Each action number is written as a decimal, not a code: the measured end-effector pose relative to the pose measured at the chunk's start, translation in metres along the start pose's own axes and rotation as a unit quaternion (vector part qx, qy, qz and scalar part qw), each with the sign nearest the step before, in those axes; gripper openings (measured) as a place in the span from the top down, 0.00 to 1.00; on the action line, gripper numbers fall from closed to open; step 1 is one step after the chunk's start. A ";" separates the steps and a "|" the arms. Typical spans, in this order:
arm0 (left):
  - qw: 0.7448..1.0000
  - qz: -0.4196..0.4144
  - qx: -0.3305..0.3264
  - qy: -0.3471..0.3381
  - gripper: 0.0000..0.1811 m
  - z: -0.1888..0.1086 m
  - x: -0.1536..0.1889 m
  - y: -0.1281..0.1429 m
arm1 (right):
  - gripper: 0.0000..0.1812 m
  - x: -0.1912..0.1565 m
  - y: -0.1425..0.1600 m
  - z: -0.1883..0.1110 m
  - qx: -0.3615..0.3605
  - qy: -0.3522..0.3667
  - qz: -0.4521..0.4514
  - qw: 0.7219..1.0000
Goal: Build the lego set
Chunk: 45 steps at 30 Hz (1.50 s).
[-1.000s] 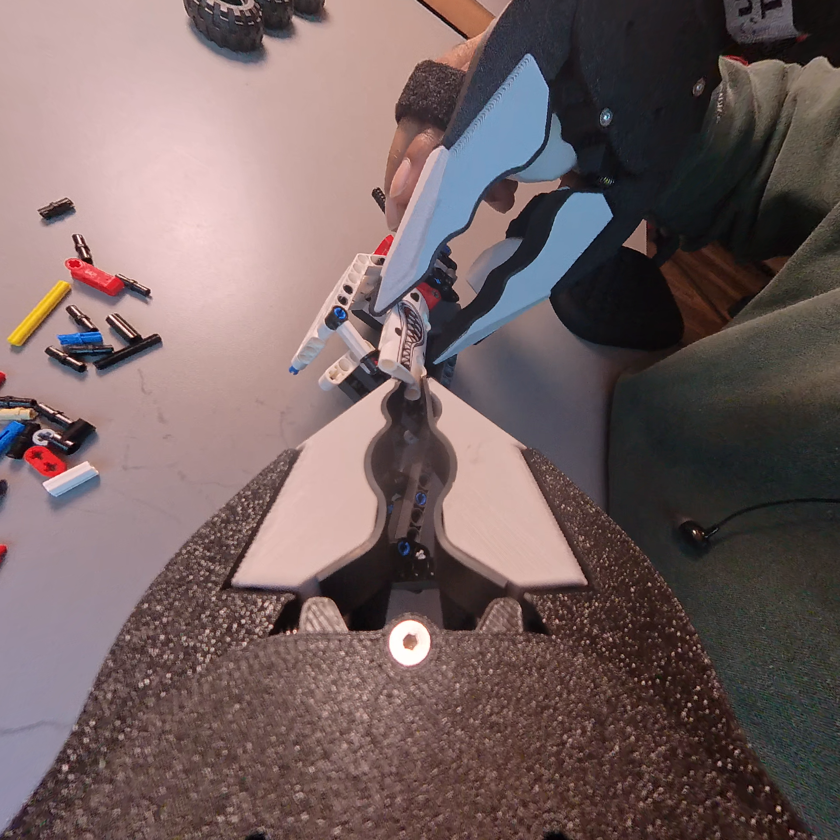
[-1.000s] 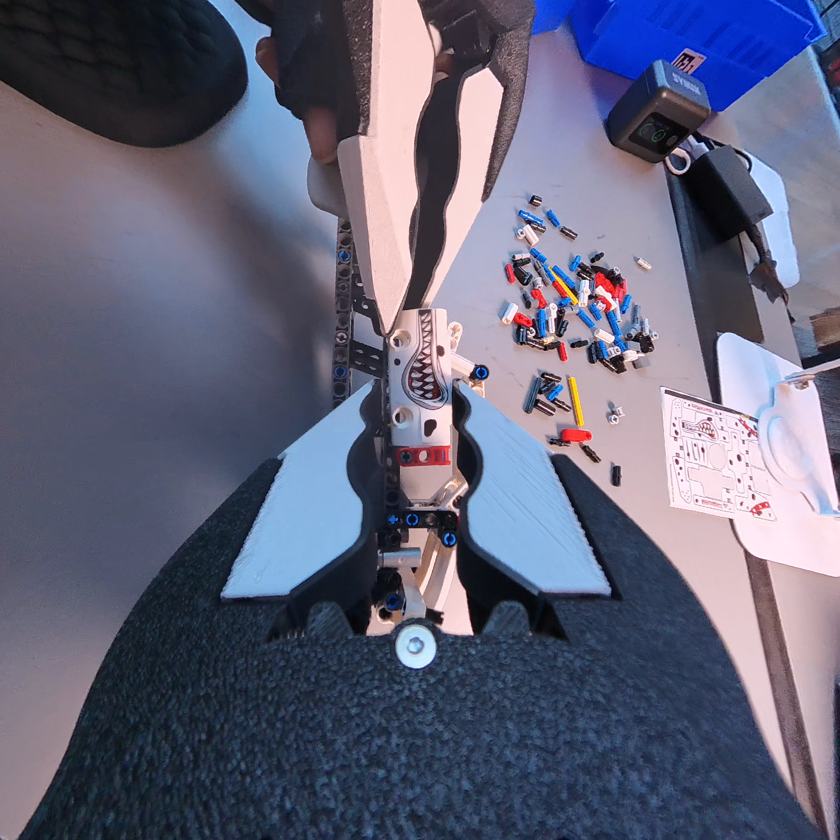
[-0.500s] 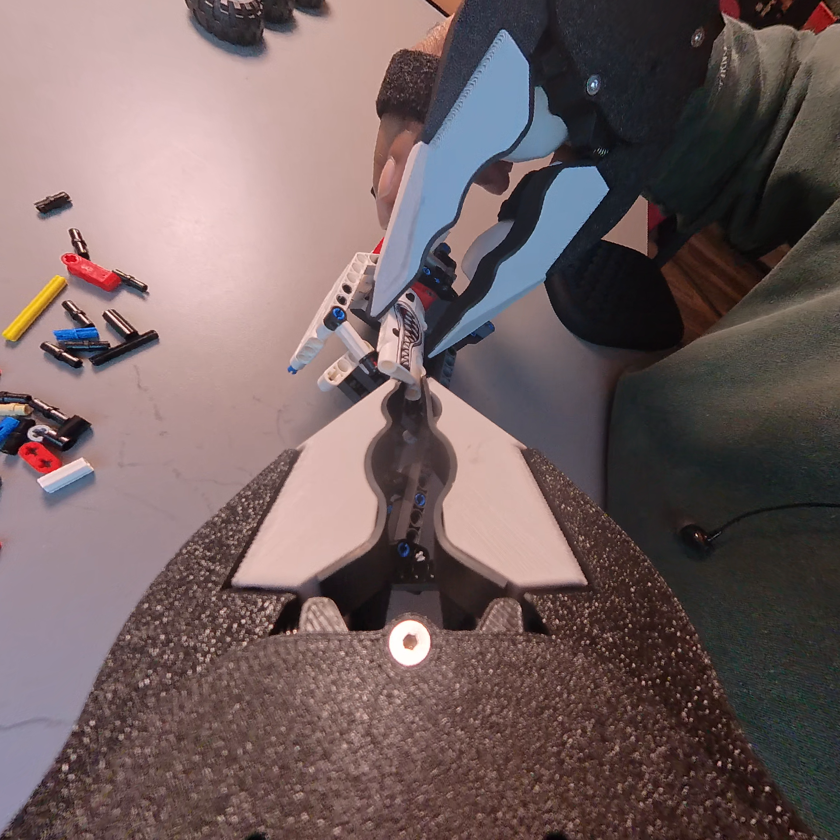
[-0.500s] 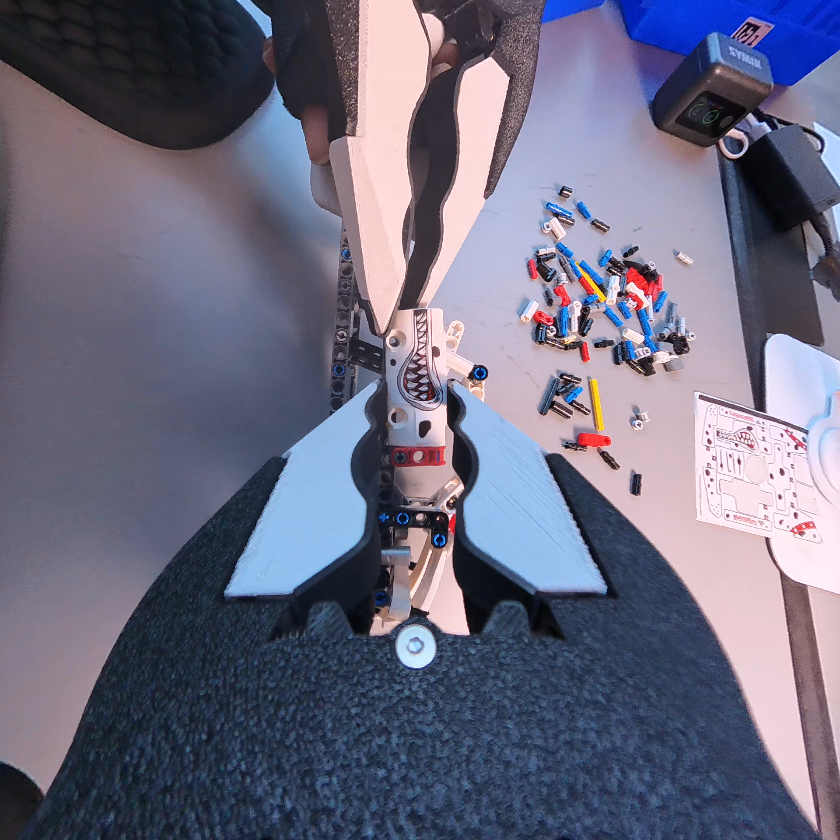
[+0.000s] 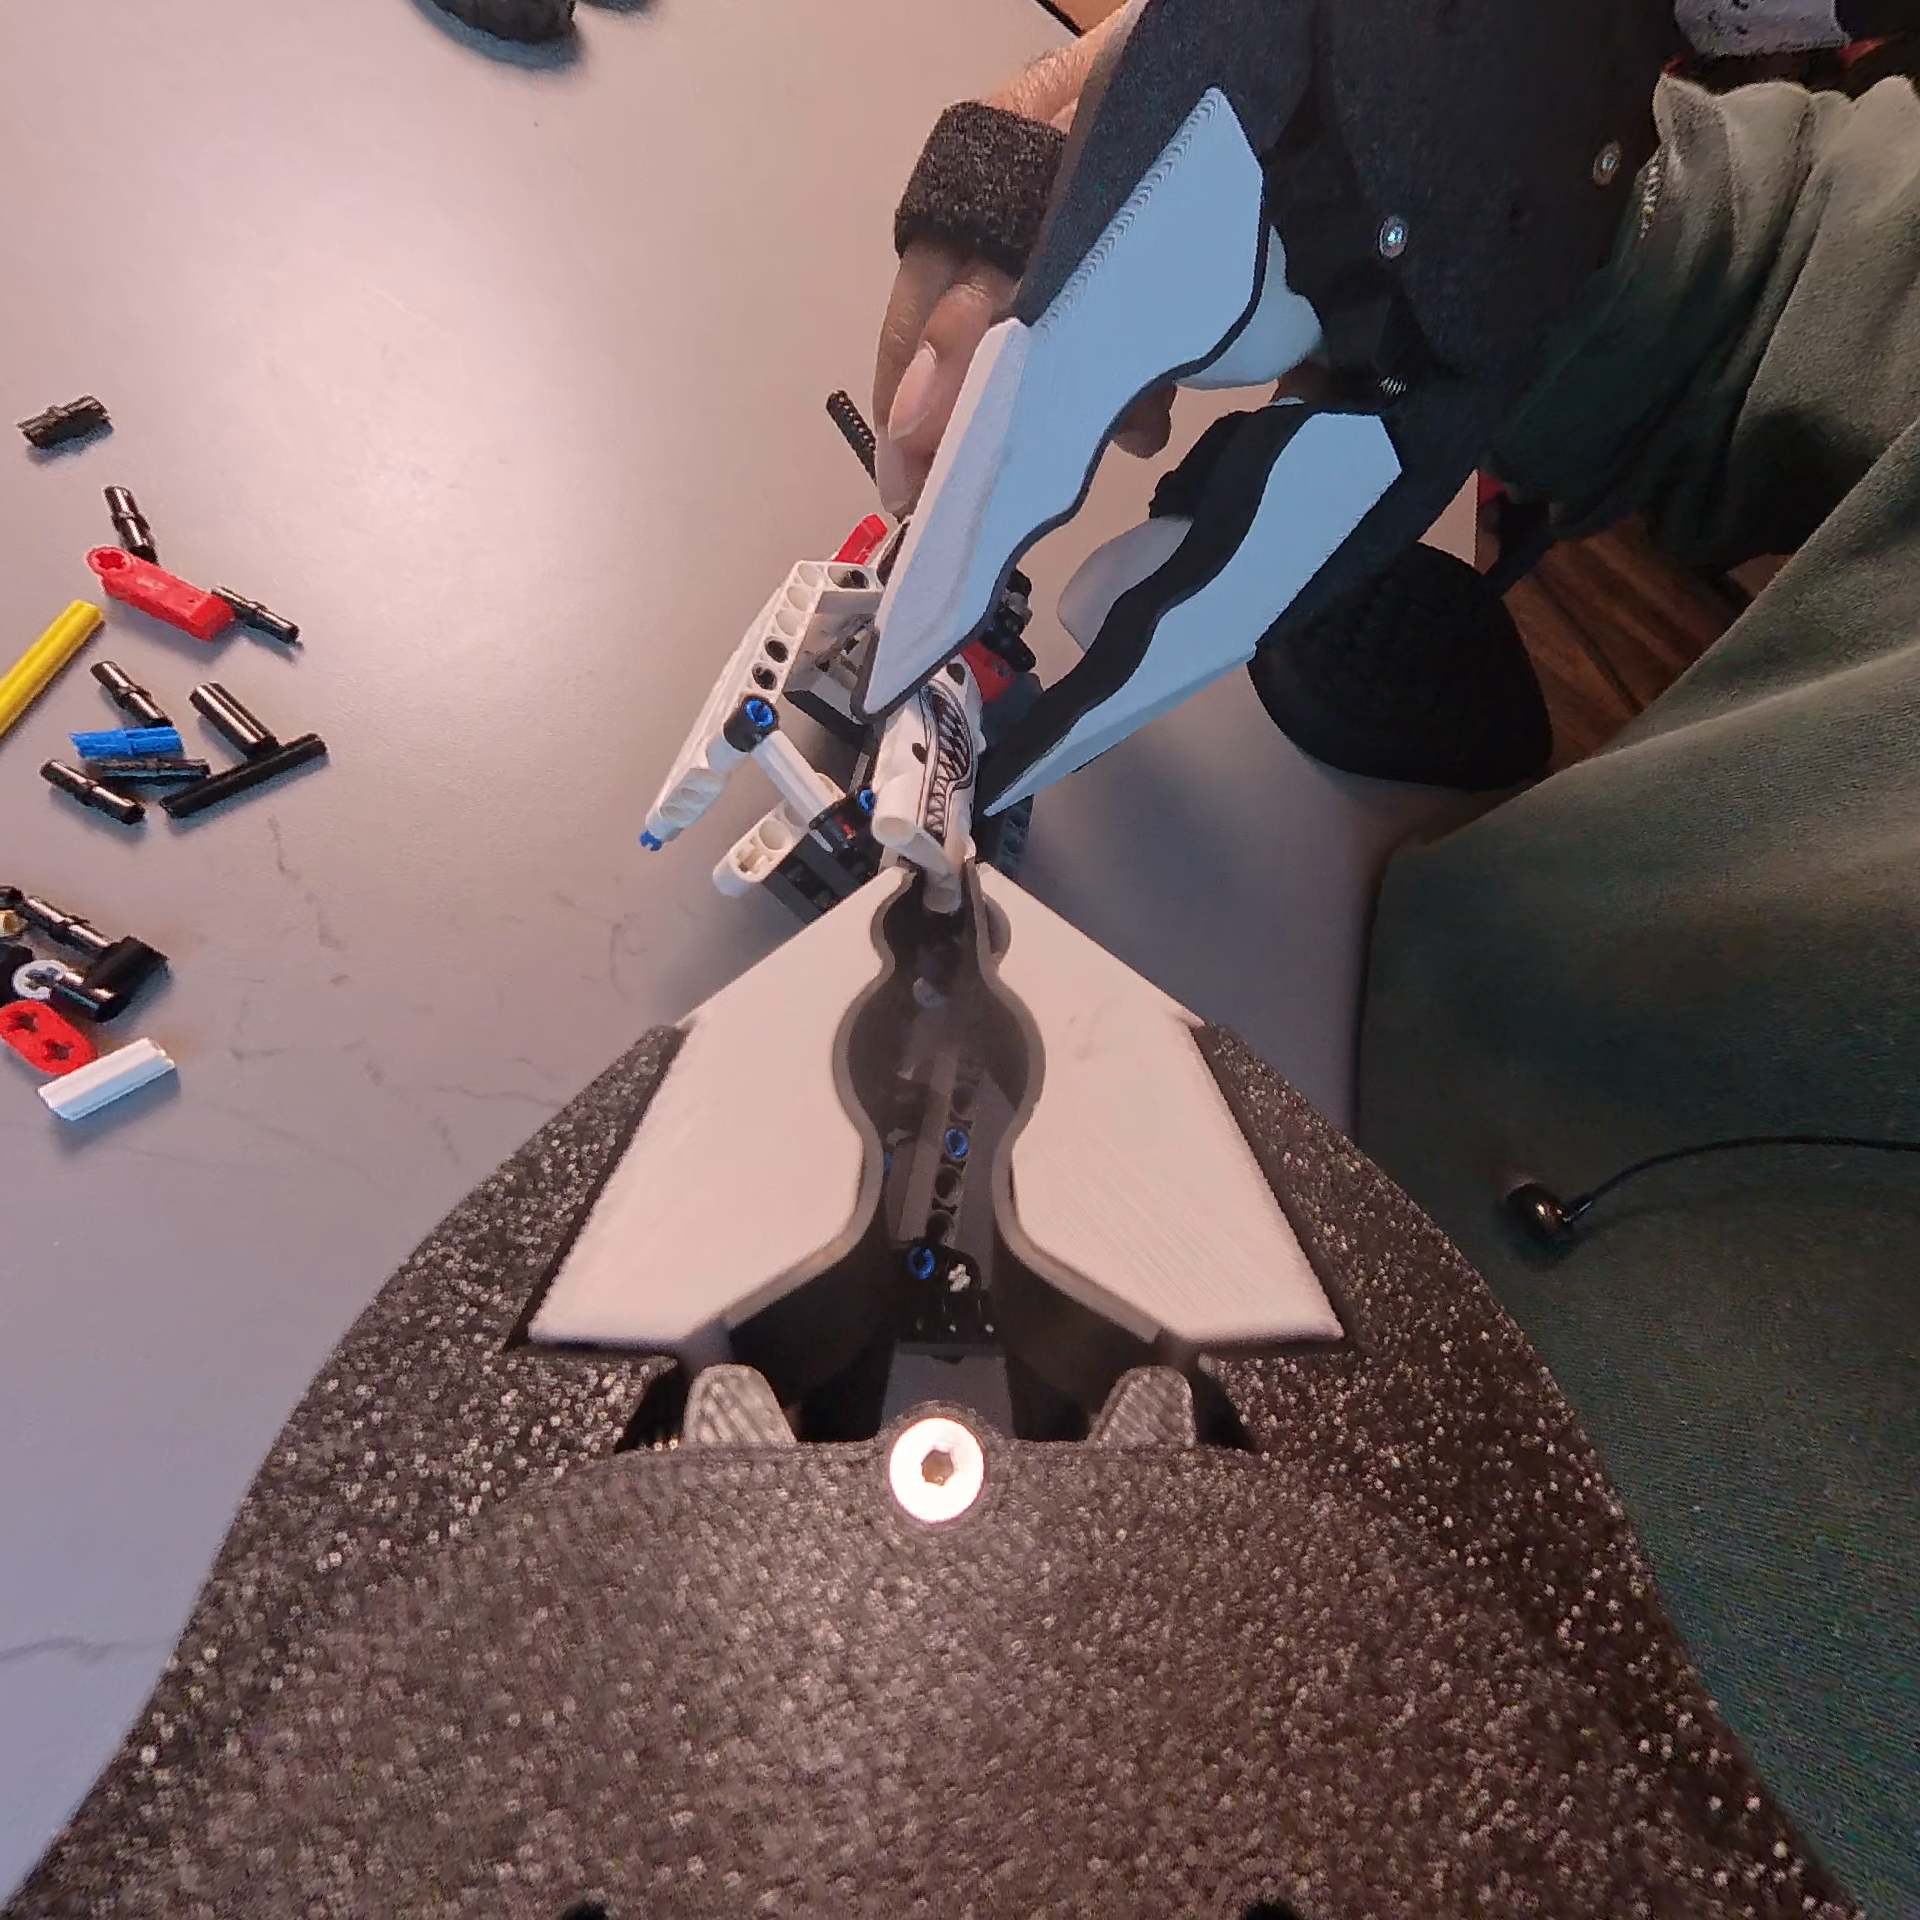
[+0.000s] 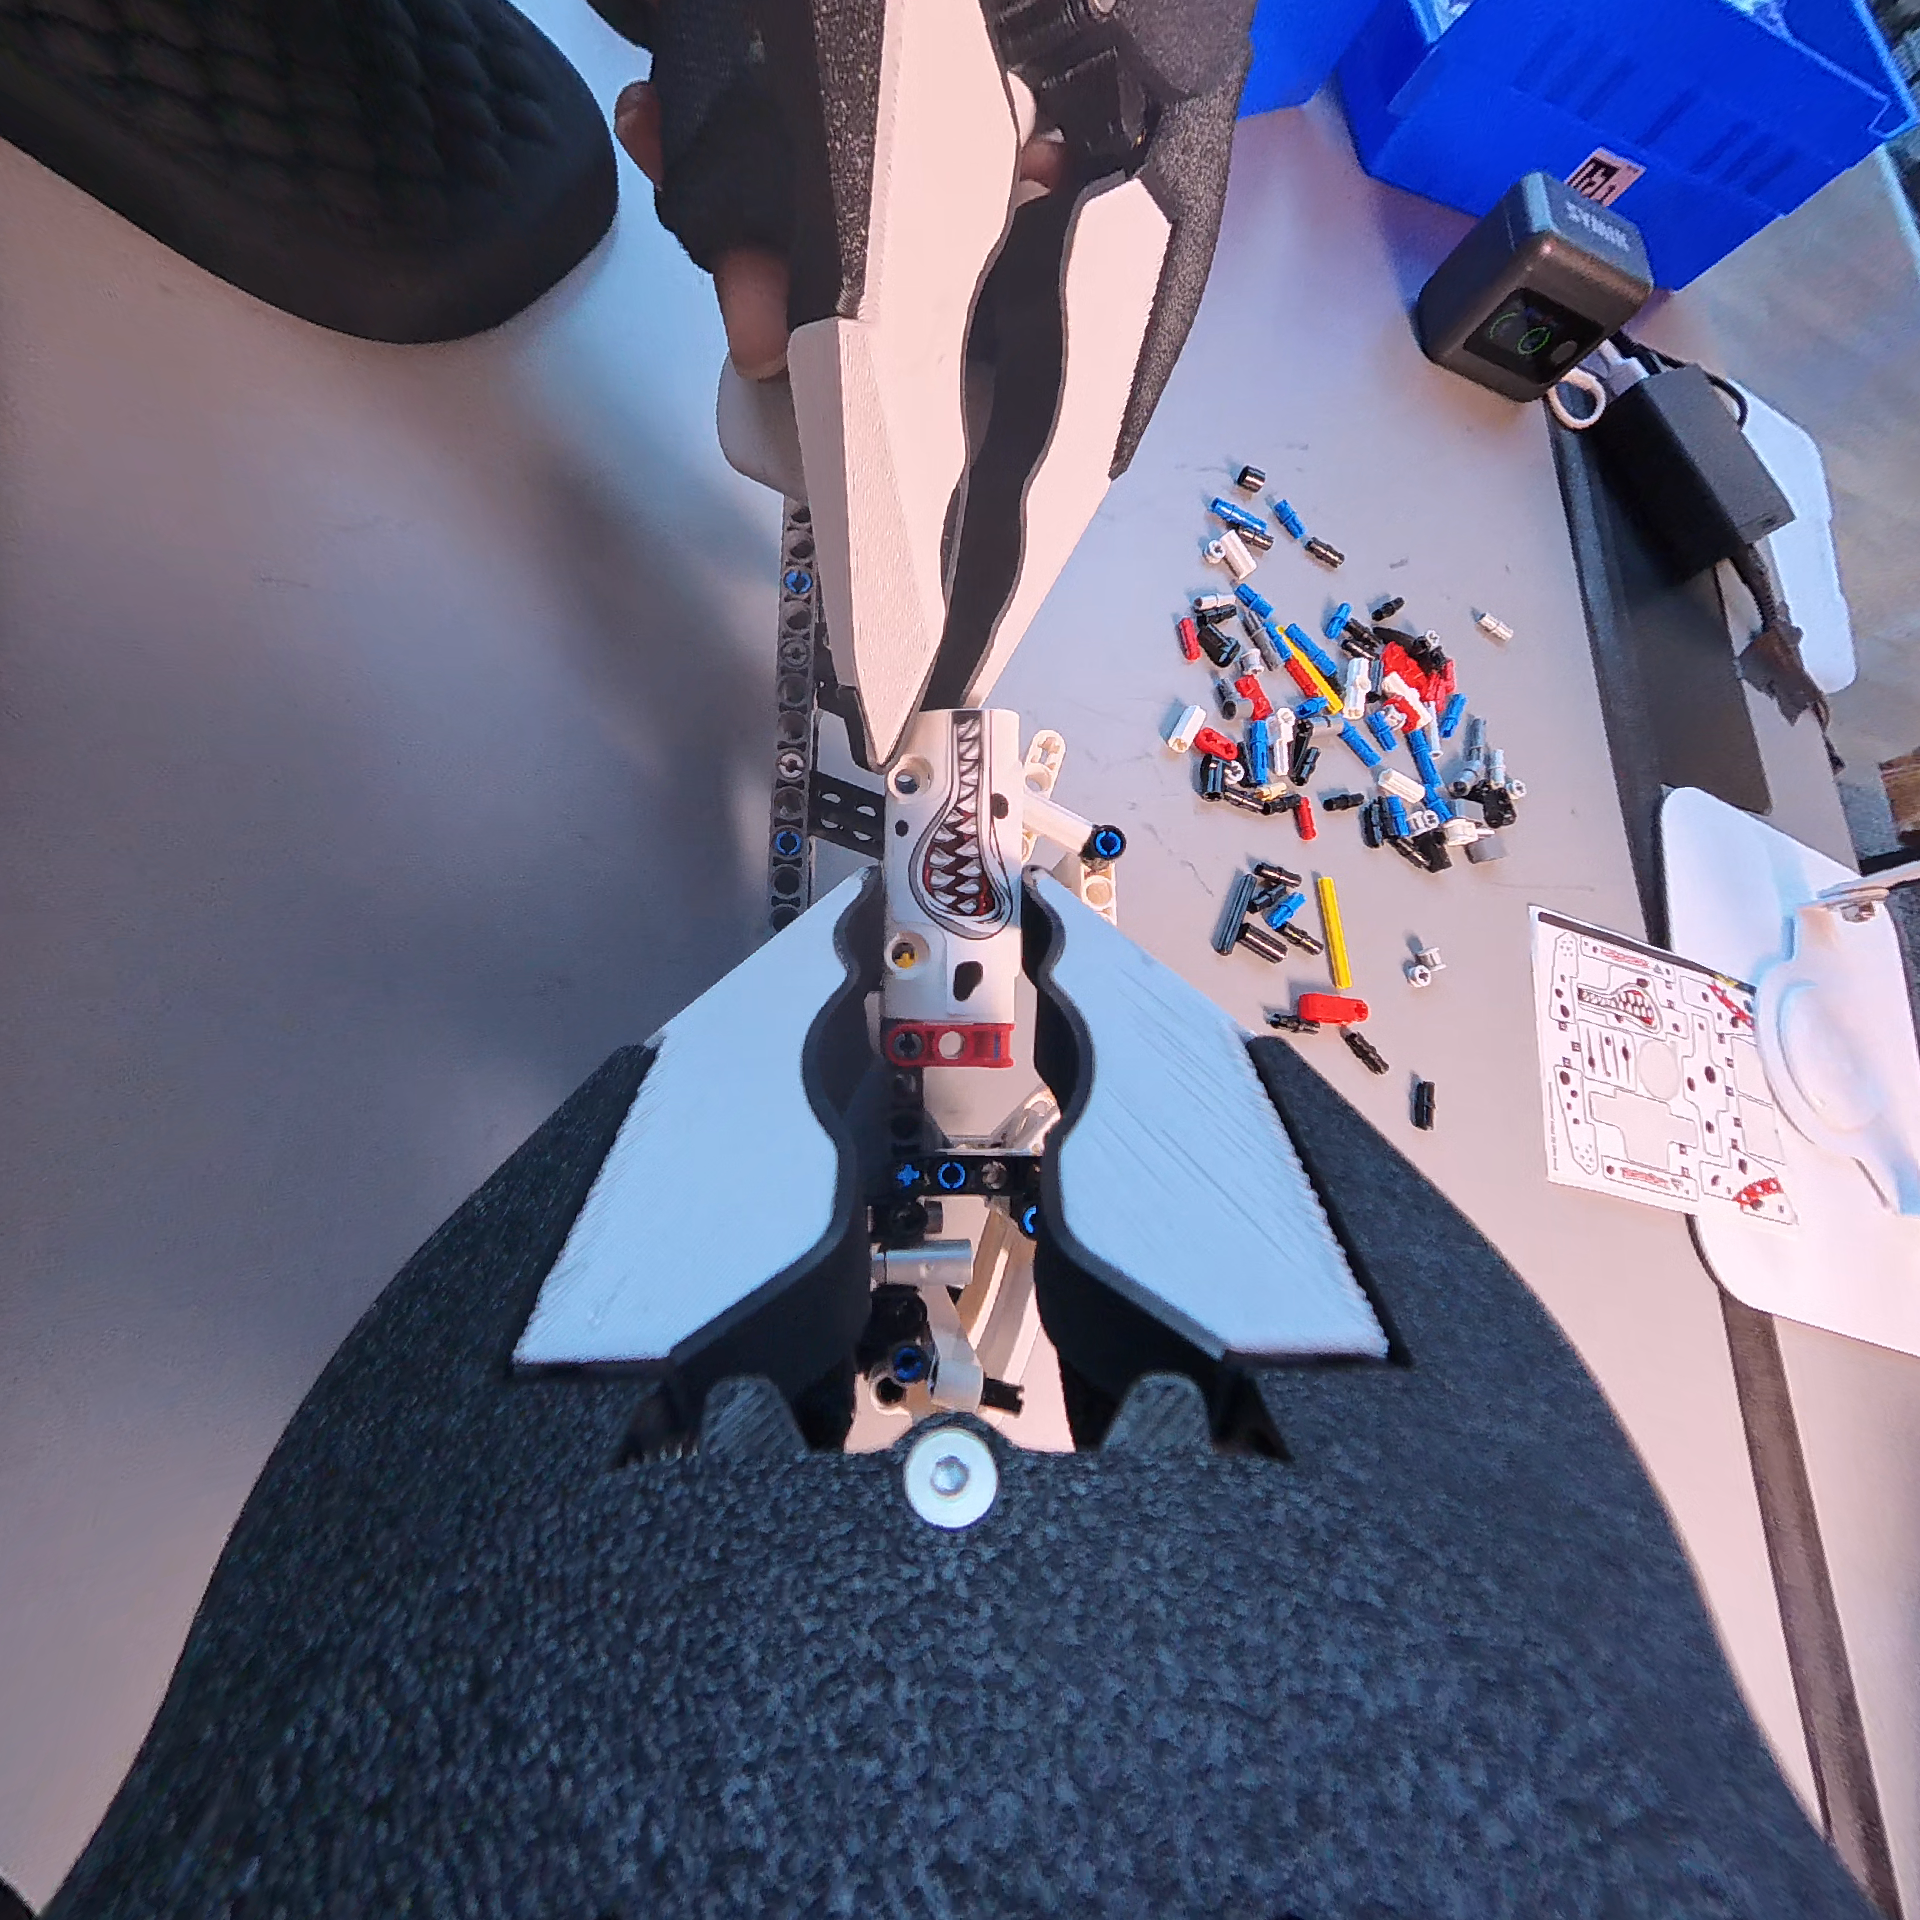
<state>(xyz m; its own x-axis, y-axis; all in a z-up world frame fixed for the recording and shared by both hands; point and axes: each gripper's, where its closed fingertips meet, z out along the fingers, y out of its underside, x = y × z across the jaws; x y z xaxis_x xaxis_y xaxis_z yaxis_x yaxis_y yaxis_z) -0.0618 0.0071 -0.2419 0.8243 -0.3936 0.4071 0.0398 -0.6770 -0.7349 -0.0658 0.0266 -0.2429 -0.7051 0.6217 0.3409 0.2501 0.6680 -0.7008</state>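
Centrally, a part-built model (image 6: 951,862) is held off the grey counter (image 6: 364,727) between two claws. It is made up of a white nose piece printed with a toothed mouth, a red beam behind it, black beams with blue pins, and white curved arms.

Right claw (image 6: 951,894): narrowed onto the model, its fingers (image 6: 727,1122) pressed against the white nose piece and the black frame behind it. In the left wrist view the same claw (image 5: 925,753) is seen from the far side, tips astride the nose, with a hand (image 5: 925,343) in a fingerless black glove behind it.

Left claw (image 5: 935,883): nearly closed, its tips meeting on the end of the model; a black beam with blue pins runs back between the fingers. The exact contact point is shadowed, but a grip appears to be made. In the right wrist view this claw (image 6: 904,717) comes down from above, its tips at the top of the nose piece.

Loose parts (image 6: 1340,717): a scatter of blue, black, red, white and grey pins and connectors on the counter to the right of the model, with a yellow axle (image 6: 1333,930) and a red connector (image 6: 1332,1006) nearer.

Also recorded: a sticker sheet (image 6: 1652,1070), a small black device (image 6: 1532,291), a blue bin (image 6: 1621,104), and a green sleeve (image 5: 1714,935).
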 end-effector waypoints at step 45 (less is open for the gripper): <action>0.976 0.183 -0.046 -0.110 0.80 0.010 -0.014 0.041 | 0.87 -0.005 -0.010 0.017 -0.158 -0.011 -0.017 0.987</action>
<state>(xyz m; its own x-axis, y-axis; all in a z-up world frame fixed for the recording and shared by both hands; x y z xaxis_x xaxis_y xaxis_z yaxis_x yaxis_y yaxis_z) -0.0658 -0.0088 -0.2828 0.8756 -0.4830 -0.0064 -0.3217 -0.5732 -0.7536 -0.0765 0.0095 -0.2483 -0.7301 0.5904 0.3441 0.4187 0.7844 -0.4575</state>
